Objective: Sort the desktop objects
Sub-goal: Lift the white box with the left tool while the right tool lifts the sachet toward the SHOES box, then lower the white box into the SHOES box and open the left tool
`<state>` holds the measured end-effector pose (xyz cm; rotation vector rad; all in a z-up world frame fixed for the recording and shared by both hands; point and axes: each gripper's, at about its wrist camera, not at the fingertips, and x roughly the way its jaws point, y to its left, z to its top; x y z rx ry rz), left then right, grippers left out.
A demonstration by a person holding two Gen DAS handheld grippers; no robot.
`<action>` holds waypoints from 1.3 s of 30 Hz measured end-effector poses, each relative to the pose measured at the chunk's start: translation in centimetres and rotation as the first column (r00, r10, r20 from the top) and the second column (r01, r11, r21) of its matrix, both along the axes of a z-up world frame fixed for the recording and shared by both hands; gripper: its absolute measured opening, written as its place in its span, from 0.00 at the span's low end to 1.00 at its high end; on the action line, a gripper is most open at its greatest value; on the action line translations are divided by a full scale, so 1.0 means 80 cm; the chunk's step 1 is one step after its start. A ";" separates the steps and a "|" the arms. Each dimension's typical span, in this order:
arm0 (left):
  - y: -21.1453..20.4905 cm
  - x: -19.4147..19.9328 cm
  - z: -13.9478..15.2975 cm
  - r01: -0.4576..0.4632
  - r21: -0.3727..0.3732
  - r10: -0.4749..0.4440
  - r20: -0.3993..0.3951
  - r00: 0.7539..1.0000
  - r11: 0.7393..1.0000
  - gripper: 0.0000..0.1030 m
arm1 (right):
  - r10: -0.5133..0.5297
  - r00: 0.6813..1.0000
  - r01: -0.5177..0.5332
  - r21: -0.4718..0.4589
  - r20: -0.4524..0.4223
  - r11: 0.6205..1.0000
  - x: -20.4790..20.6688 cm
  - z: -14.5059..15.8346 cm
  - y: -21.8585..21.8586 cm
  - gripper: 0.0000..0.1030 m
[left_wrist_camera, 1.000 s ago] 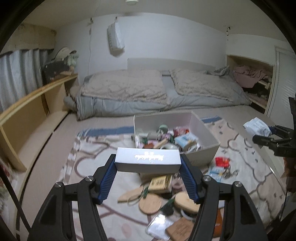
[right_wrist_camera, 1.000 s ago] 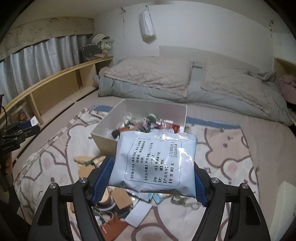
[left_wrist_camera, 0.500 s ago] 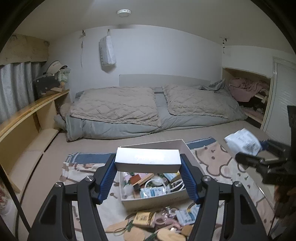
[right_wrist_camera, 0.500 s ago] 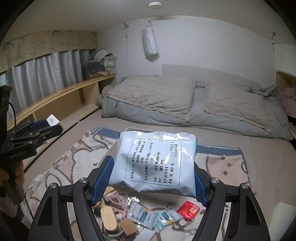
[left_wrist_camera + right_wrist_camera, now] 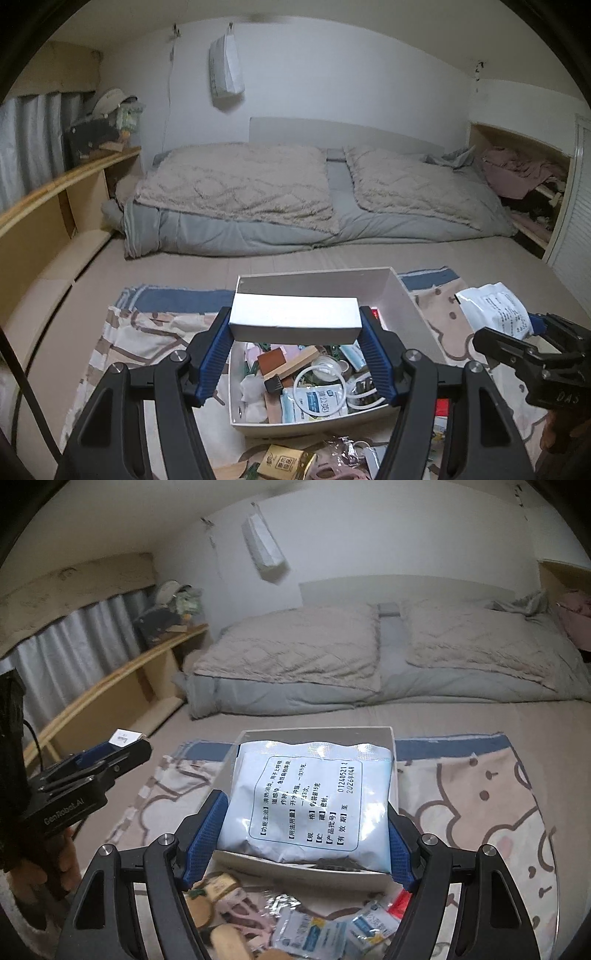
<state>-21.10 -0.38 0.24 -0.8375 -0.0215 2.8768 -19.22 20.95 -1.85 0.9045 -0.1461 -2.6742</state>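
Between blue ribbed pads (image 5: 216,345), rectangular white carton (image 5: 294,318)

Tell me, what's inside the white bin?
The white bin holds small clutter: a blue-and-white packet, a white cord loop, a wooden block. The held white box hides its far part.

Your right tool grips pale blue sachet (image 5: 310,801): boxed Chinese print, rotated sideways, with "01240521" and "2026年04月" at 3 o'clock edge of box. Your left tool (image 5: 127,744), at 9 o'clock in right view, reads "GenRobot.AI" on black body. Blue-white packet (image 5: 319,400) in bin (image 5: 321,282) bears Chinese characters, too small to read surely.
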 end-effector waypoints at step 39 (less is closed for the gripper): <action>0.009 -0.157 -0.149 -0.039 0.052 0.030 0.169 0.985 0.998 0.64 | 0.061 0.993 -0.065 0.030 0.097 0.997 -0.069 -0.092 -0.021 0.76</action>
